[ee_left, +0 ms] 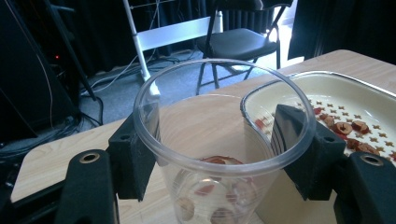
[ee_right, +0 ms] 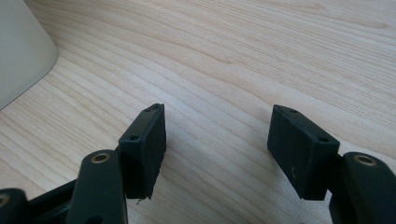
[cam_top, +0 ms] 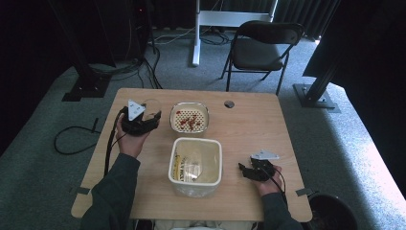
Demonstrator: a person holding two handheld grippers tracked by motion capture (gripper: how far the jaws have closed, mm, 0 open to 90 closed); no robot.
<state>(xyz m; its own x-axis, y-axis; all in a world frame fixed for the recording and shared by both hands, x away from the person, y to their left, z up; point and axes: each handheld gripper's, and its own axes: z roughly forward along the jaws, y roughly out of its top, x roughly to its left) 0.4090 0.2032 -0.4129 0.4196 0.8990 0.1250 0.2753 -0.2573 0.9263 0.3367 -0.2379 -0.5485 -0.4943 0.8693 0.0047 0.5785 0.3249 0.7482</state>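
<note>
Left gripper (ee_left: 217, 154): jaws clamped on clear round plastic cup (ee_left: 219, 140), just beside white perforated oval dish (ee_left: 345, 100) on wooden bench (cam_top: 249, 124). Right gripper (ee_right: 217, 149): jaws spread, empty, low over bench beside white square tub (cam_top: 196, 165).

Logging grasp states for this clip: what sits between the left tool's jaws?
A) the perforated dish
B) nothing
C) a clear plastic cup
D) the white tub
C: in the left gripper view the left tool has a jaw on each side of the clear plastic cup.

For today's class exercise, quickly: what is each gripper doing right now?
Left gripper: closed on a clear plastic cup.
Right gripper: open, holding nothing, above the wooden table.
</note>
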